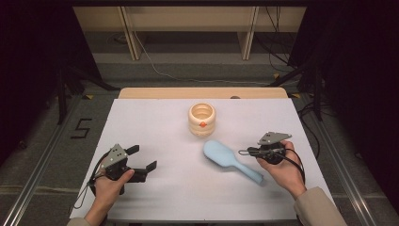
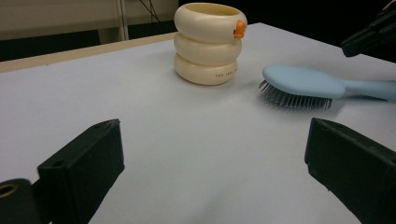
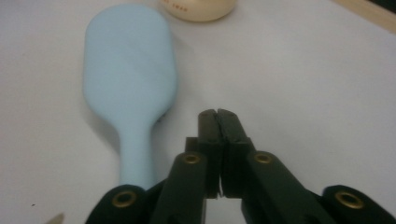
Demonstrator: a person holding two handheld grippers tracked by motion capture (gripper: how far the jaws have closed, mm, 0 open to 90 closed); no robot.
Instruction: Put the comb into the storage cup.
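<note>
Resting bristles-down, the blue hairbrush [image 1: 231, 161] lies just left of the right gripper [image 3: 217, 116]'s pressed-together, empty fingers.
Bare table [image 1: 179, 188] surrounds the left gripper [image 1: 142, 164], fingers spread wide, holding nothing; the cream cup [image 1: 202, 120] stands beyond.

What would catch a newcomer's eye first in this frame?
The pale blue plastic hairbrush lies bristles down on the white table, right of centre. Behind it stands a cream cup shaped like three stacked rings, with a small orange beak. The right gripper hovers shut beside the brush handle, while the left gripper waits open.
</note>
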